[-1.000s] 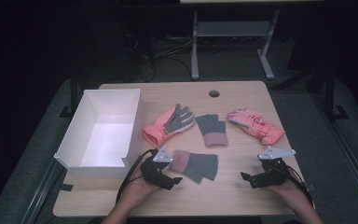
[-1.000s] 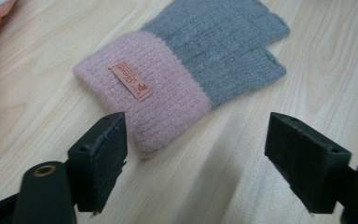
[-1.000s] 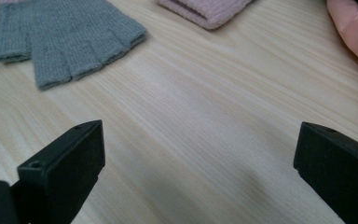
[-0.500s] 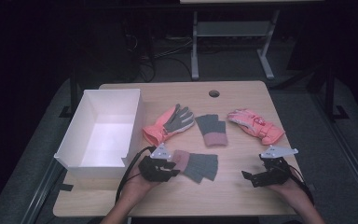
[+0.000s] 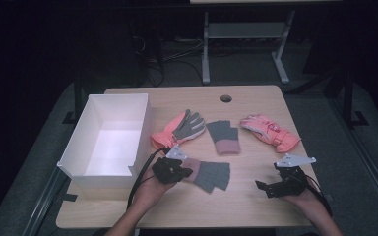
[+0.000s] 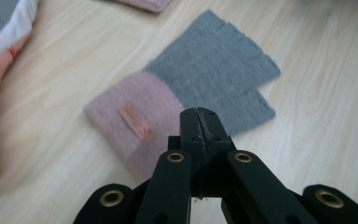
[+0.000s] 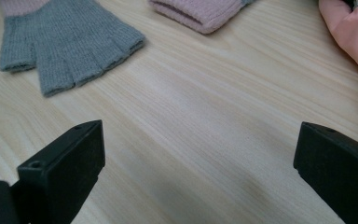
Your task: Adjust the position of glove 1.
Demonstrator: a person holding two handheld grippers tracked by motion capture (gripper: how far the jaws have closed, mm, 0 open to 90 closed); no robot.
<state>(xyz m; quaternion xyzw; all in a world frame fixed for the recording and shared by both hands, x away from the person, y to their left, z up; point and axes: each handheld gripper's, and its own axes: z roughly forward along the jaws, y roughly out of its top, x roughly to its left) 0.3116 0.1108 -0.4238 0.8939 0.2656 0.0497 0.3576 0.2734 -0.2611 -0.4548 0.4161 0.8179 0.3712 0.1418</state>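
Note:
A grey fingerless glove [image 5: 212, 176] [image 6: 214, 74] [image 7: 70, 42] with a pink cuff lies near the table's front, left of centre. My left gripper [image 5: 184, 173] [image 6: 199, 114] sits over that cuff. Its jaws have just been closing and now meet tip to tip, pinching the cuff's fabric. My right gripper [image 5: 265, 189] [image 7: 198, 149] rests at the front right, jaws wide apart over bare wood with nothing between them. A matching fingerless glove [image 5: 222, 136] lies farther back in the middle.
A white open box [image 5: 142, 128] stands at the left of the table. A coral work glove [image 5: 179, 129] with a grey palm lies beside it. A pink padded glove [image 5: 270, 132] [image 7: 349, 32] lies at the back right. A cable hole [image 5: 226, 98] is near the far edge.
My left gripper has shut its jaws on the near glove's pink cuff and shifted slightly toward the glove. The right gripper has stayed where it was.

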